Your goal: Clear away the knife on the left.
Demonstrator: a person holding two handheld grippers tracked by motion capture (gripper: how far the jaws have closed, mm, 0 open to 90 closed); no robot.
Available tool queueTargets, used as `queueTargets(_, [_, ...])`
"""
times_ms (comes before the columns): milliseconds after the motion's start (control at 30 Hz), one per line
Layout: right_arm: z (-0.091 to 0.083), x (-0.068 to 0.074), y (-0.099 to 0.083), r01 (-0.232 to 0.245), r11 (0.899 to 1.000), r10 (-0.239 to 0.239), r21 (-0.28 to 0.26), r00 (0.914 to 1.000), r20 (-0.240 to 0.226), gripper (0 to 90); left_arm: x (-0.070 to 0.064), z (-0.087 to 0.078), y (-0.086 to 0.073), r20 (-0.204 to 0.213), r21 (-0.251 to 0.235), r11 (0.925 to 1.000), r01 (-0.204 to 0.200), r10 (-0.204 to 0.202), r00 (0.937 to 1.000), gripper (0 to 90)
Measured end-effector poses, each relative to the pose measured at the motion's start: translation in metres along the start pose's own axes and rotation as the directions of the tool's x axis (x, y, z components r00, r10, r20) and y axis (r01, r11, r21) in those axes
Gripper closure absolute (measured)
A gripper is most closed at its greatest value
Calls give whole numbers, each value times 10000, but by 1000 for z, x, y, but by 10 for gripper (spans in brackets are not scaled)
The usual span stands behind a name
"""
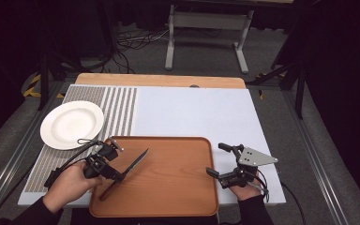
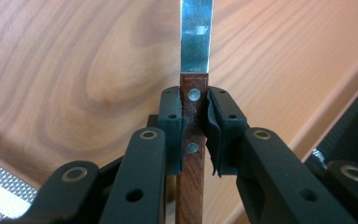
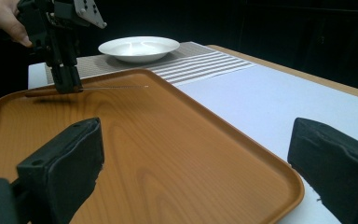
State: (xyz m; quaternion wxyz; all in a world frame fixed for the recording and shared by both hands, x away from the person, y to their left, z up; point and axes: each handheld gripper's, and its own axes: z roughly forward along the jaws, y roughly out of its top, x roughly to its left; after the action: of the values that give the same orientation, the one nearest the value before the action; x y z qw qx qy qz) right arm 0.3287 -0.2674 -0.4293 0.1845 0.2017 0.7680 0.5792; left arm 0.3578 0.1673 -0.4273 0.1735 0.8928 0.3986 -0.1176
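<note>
Knife (image 2: 193, 121): judged light, stiff, blade slick and sharp; the riveted wooden handle is the correct hold. It sits over the near-left part of the wooden tray (image 1: 178, 187). Left gripper (image 1: 104, 164) pinches that handle close behind the blade. Right gripper (image 1: 222, 161) spread wide, holding nothing, right of the tray

Dark room, grey floor (image 1: 9, 140), cables (image 1: 131, 44), metal stand (image 1: 208, 21) behind.

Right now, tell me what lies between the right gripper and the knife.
Nothing but bare tray: in the high view, open wood separates the right gripper from the knife, which the left gripper holds.
</note>
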Motion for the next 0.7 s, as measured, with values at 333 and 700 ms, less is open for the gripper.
queueTargets(333, [0,0,0,-75,10000,75,20,10000,-52,43,1,10,1,-222,609,9980,166,-153,9996,774])
queueTargets(700, [1,-1,-1,-159,9999,159,8,9997,-160,42,2,12,1,-376,774,9968,196,-168,9992,774])
